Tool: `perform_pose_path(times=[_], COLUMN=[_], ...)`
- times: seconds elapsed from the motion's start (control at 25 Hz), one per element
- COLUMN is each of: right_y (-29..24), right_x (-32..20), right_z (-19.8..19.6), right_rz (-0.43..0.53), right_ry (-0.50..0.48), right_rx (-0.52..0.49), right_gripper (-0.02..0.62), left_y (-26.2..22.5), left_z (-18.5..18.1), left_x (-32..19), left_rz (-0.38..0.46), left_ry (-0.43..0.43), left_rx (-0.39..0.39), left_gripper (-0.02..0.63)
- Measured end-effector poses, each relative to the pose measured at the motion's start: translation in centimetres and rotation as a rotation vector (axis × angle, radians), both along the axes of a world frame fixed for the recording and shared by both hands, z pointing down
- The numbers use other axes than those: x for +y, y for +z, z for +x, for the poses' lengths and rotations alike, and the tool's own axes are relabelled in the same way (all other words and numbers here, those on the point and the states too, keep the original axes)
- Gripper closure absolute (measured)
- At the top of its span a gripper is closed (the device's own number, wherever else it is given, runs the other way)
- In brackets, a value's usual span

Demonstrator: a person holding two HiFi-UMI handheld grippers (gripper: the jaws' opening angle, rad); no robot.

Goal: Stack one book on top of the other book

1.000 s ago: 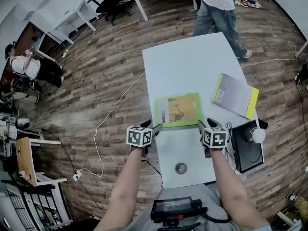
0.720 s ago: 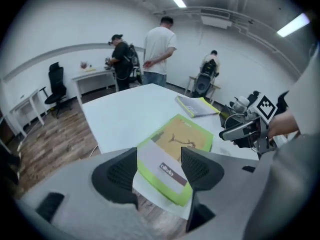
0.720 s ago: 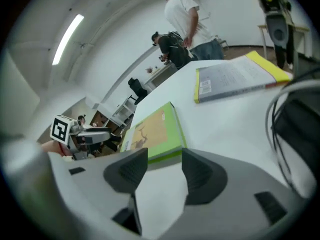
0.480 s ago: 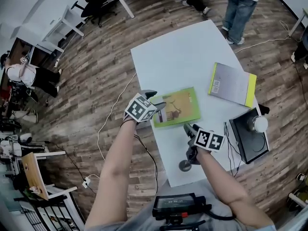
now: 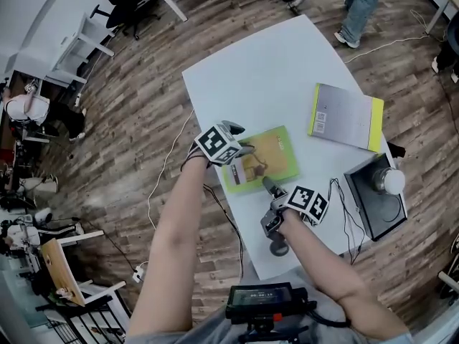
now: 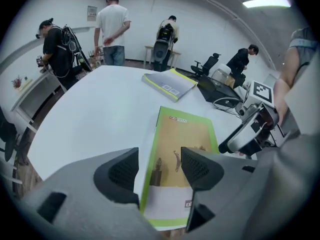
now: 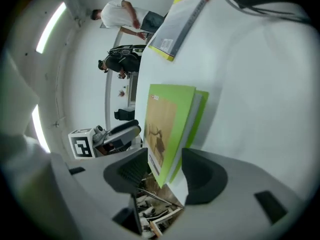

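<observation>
A thin green book point(image 5: 267, 160) lies flat by the near left edge of the table point(image 5: 272, 70), with a grey book point(image 5: 346, 117) well apart at the far right. The left gripper point(image 6: 160, 168) is open over its left edge, and the right gripper point(image 7: 165, 171) is open around its near corner. The green book looks light and probably bendy, so it is best pinched at those edges.

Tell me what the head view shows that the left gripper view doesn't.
Only the head view: the wooden floor around the table, and a small round object near the table's close edge. Only the left gripper view: the left gripper with its jaws apart over the near end of the green book, and a ceiling light. Both: the white table, the green book, the grey and yellow book, and the right gripper.
</observation>
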State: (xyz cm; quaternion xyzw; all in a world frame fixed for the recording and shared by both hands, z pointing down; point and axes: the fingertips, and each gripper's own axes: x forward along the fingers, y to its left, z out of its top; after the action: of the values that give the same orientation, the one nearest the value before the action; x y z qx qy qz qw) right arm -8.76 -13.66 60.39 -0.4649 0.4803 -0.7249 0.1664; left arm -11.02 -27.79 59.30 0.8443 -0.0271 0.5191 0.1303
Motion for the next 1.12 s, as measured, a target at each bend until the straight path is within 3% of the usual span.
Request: perform_pose_path(times=[0.2,0.52,0.8,0.92,1.12], right_y=[0.8,1.5,2.3,2.8,2.9], right_x=[-0.2,-0.9,-0.7,-0.5,-1.0], right_z=[-0.6,-0.6,-0.5,-0.4,-0.2], right_rz=[-0.062,-0.094,-0.123,-0.128,-0.12], right_ry=[0.058,0.049,0.003,-0.042,-0.096], right_rx=[-0.105,-0.114,-0.098,-0.059,-0.01], right_gripper=[0.402,0.403,0.405,0.463,0.466], left_y=[1.1,2.6,2.9,2.9,2.9], left_z=[0.8,1.5,1.5,1.4,0.4], left_x=[0.8,1.7,1.7,1.5,1.1], left_rz=[-0.103,-0.203,-0.216,-0.205,-0.19], left_ry=[0.068,0.143,0.099,0.071,-0.031], left_rx=[-0.015,-0.072,-0.043,-0.029,-0.005], left_gripper=[0.34,0.347,0.347,0.347,0.347])
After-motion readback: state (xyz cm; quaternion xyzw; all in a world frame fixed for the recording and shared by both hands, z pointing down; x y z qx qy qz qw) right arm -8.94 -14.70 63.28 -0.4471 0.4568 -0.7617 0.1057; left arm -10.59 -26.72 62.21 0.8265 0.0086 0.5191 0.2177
